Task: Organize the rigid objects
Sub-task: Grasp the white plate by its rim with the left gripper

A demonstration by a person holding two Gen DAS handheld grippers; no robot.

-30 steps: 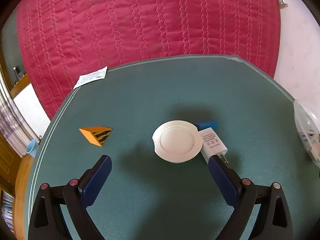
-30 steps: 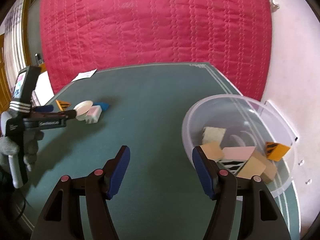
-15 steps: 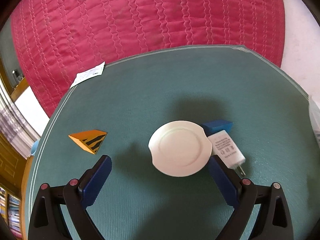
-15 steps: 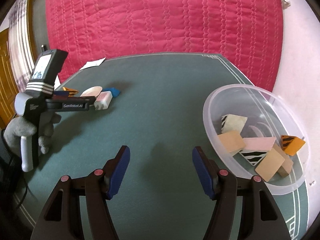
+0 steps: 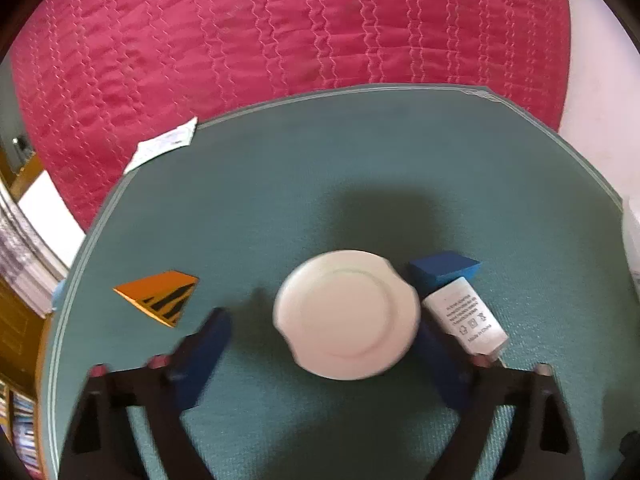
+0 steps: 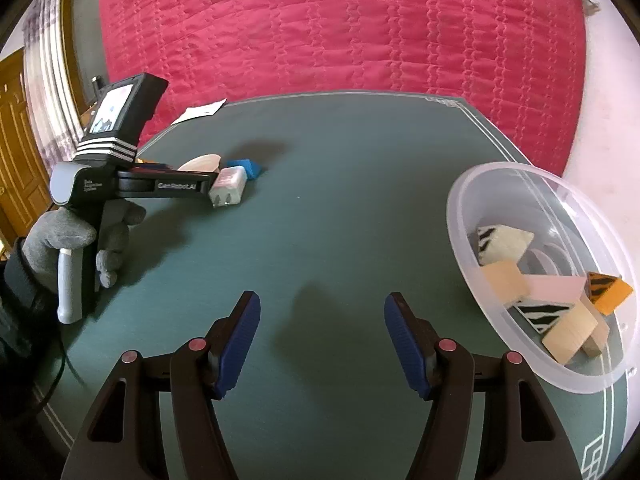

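Left tool (image 5: 320, 344): has advanced over the last second; its fingers are spread apart and now straddle the white plate (image 5: 347, 314) without clamping it. Orange striped wedge (image 5: 159, 297) lies apart to its left; the charger (image 5: 466, 315) and blue block (image 5: 444, 271) touch the plate's right side on the counter (image 5: 360, 184). Judgement: plate grasp imminent. Right tool (image 6: 322, 340): spread apart, empty, unmoved beside the bowl (image 6: 472, 240) holding sorted blocks.

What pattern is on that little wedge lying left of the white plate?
The wedge is orange with black tiger-like stripes, clearest in the left wrist view.
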